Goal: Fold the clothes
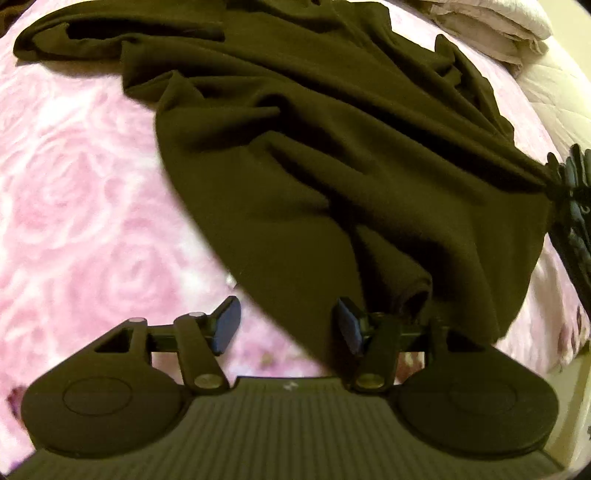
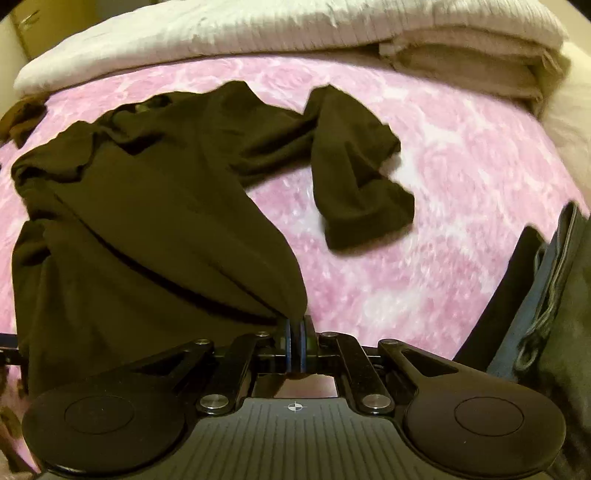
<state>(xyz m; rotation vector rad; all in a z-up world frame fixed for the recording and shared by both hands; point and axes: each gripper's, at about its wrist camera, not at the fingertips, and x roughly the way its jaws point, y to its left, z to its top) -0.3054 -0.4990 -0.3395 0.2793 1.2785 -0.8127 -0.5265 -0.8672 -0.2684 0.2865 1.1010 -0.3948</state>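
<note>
A bed covered by a pink rose-patterned blanket carries everything. A dark garment sprawls on it from centre toward nine o'clock — one sleeve lying out toward one o'clock. At twelve o'clock lies folded pale bedding — cream over beige.

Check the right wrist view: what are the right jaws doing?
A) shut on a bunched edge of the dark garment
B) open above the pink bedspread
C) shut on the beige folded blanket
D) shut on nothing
A: the right gripper has its pads pressed together on a gathered edge of the dark garment, which fans out from the pinch across the pink bedspread.
</note>
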